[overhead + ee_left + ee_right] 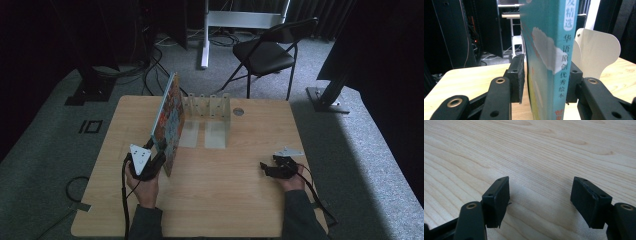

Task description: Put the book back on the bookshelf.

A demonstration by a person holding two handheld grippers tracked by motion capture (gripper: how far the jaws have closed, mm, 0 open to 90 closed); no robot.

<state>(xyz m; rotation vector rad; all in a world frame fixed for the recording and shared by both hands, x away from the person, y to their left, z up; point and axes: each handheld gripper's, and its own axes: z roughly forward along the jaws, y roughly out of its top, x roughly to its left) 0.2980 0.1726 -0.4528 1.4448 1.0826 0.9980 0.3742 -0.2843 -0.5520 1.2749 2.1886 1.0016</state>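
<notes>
High view, picture book (169, 120) upright on edge at worktop (225, 200) centre-left, white rack (210, 107) at its 2 o'clock, left gripper (159, 150) fingers around its spine, one pad touching, right gripper (267, 169) at 3 o'clock, fingers spread, empty

Your high view is dim and soft, its edges falling into near-black, with pale light on the floor (350, 150) at right. Your gripper views are brighter; the nearest jaw parts blur, and the table (536, 150) shows a faint sheen.
</notes>
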